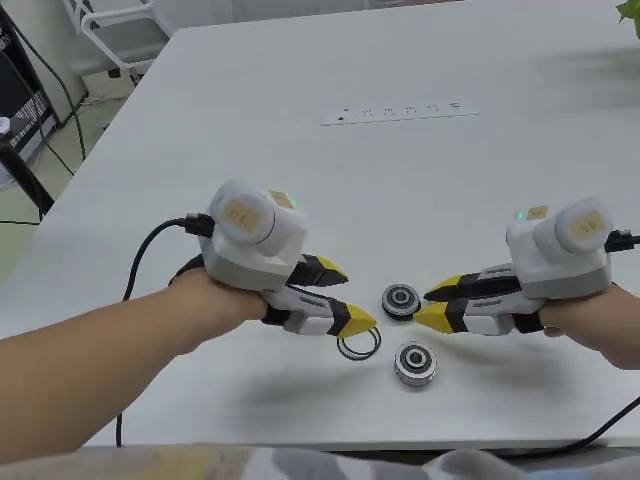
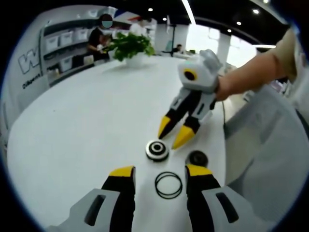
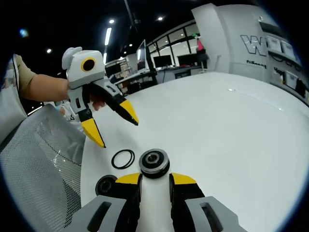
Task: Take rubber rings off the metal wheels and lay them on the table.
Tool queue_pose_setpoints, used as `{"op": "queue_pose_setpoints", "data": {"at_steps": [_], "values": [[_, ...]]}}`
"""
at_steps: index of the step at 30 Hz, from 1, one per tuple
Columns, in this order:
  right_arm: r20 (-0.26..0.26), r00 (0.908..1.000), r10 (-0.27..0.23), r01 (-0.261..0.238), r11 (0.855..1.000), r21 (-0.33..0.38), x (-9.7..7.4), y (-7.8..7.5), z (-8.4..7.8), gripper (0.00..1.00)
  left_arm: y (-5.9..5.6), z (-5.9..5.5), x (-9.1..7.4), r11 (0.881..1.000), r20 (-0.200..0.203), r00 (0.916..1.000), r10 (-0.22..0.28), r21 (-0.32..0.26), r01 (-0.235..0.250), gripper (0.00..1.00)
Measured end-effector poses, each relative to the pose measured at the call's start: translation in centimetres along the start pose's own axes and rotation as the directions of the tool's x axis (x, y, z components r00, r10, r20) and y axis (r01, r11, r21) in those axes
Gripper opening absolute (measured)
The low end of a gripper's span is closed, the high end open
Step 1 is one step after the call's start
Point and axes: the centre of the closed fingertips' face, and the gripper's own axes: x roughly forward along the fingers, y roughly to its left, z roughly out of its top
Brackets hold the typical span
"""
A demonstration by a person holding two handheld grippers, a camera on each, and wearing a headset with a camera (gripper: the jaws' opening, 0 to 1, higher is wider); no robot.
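Rings: two thin black rubber rings [image 1: 359, 343] lie flat and overlapping on the table [image 1: 300, 150].
Left gripper [image 1: 352, 296]: my jaws are wide apart and hold nothing, with the lower tip just over those rings.
Right gripper [image 1: 432, 304]: my jaws are parted only a little and are empty, tips just beside the far wheel [image 1: 401, 300].
Near wheel [image 1: 415, 363]: it lies flat, apart from both grippers. I cannot tell whether either wheel still wears rubber.
Risk, slip: the far wheel sits free on a smooth top, so a one-sided push from my right tips would likely skate it away instead of seating it.
Risk, snag: my left lower tip, dropped carelessly, could catch the laid rings and drag them.
Risk, clash: both grippers point at one small wheel, so closing in together could knock tips.
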Motion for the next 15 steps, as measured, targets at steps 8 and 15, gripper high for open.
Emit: {"op": "queue_pose_setpoints", "data": {"at_steps": [8, 15], "values": [[0.003, 1.0, 0.002, -0.002, 1.0, -0.007, 0.3, -0.2, -0.1, 0.17, 0.1, 0.7, 1.2, 1.0, 0.007, 0.9999, -0.008, -0.001, 0.008, 0.4], [0.003, 1.0, 0.004, -0.004, 1.0, -0.017, 0.3, -0.3, -0.2, 0.13, -0.2, 1.1, 2.4, 1.0, 0.009, 0.9997, -0.021, 0.004, 0.021, 0.38]]}}
